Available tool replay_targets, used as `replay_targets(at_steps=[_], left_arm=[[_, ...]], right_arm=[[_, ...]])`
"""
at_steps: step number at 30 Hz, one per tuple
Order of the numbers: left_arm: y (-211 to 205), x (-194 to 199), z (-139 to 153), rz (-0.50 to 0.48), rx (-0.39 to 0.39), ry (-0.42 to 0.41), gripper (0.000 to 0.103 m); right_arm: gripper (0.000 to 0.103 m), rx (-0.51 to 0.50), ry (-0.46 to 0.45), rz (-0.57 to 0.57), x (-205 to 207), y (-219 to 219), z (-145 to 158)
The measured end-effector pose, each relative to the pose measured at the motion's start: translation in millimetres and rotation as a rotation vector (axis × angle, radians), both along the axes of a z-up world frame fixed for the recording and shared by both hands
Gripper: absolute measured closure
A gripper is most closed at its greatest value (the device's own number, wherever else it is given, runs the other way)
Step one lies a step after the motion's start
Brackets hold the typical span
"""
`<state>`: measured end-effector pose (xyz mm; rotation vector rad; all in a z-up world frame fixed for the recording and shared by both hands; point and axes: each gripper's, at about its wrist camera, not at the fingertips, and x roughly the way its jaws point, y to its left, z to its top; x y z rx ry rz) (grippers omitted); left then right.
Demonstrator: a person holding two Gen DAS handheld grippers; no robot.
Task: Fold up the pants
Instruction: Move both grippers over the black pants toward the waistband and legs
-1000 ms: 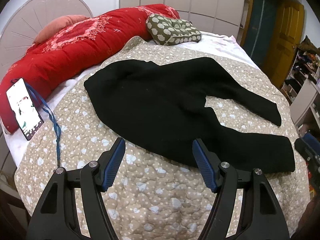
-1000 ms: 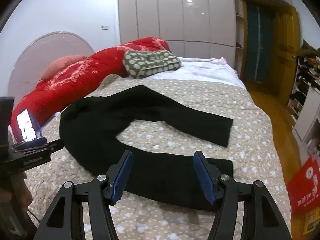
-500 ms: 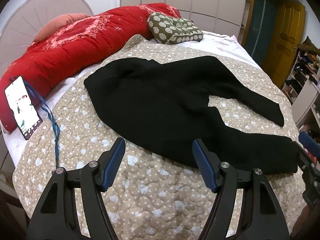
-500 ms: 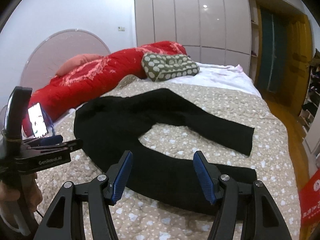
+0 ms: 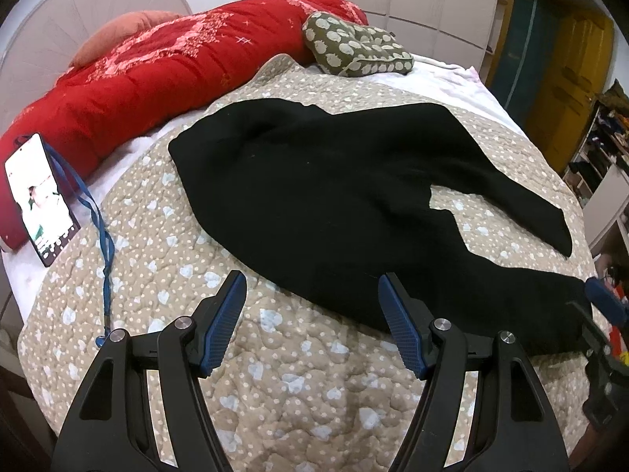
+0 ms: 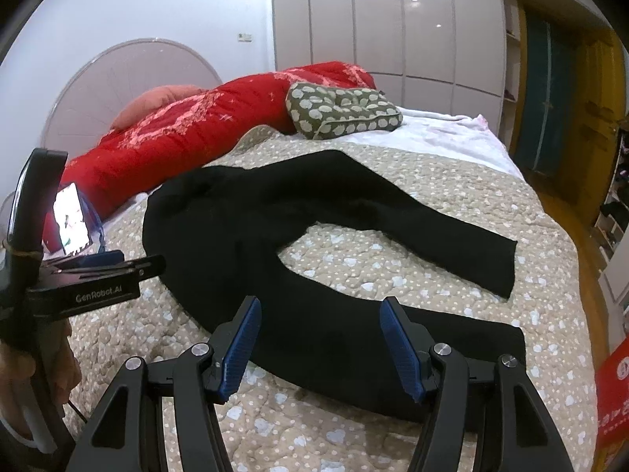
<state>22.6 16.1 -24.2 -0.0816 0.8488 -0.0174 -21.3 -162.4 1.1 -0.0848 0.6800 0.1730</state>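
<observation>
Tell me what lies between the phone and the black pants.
In the left wrist view, only the beige quilt and a blue lanyard lie between the phone and the black pants.

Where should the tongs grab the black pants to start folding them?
Probably the near leg's cuff, approached from the bed's near edge. It lies flat on the quilt, close to the open right tongs, with the far leg splayed apart.
</observation>
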Motion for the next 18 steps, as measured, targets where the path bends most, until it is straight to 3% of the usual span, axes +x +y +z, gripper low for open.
replay_targets(at_steps=[18], left_arm=[[17.5, 18.6, -15.1, 0.044, -0.016, 0.041, 0.033]], right_arm=[[0.042, -0.021, 0.059, 0.052, 18.7, 23.1, -22.8]])
